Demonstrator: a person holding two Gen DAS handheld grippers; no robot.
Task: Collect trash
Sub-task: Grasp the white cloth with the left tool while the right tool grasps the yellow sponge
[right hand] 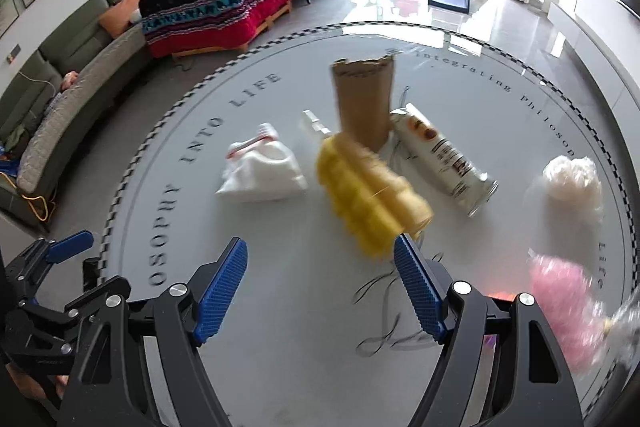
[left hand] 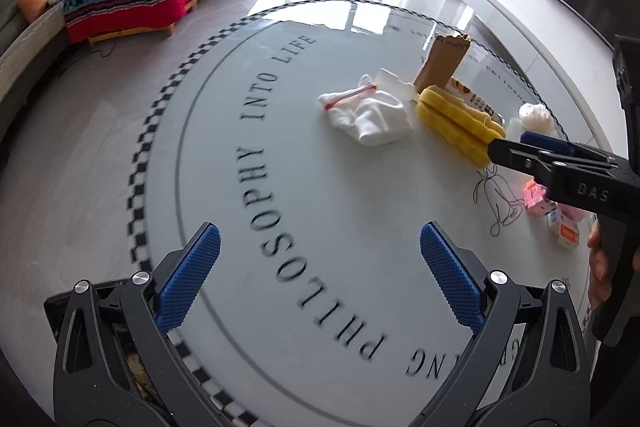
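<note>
A round glass table [right hand: 280, 367] with a checkered rim and printed lettering carries everything. Well behind it, beyond the far edge, stands a sofa draped in a dark and red blanket [right hand: 224, 3].

The left gripper [left hand: 318, 269] hangs over the near edge of the table, its blue pads spread wide with nothing between them. The right gripper [right hand: 320, 291] also stands wide open and empty, over the near middle of the table, its right pad just at the near end of a yellow sponge [right hand: 368, 199].

Toward the table's middle a torn brown paper bag [right hand: 364, 103] stands upright. The sponge lies just in front of it. A printed tube [right hand: 444, 163] lies on its side right of the bag. White socks [right hand: 260, 175] lie left of the sponge. A white crumpled wad [right hand: 576, 179] sits near the right edge, and a blurred pink wrapper [right hand: 564, 307] nearer the near right edge.
</note>
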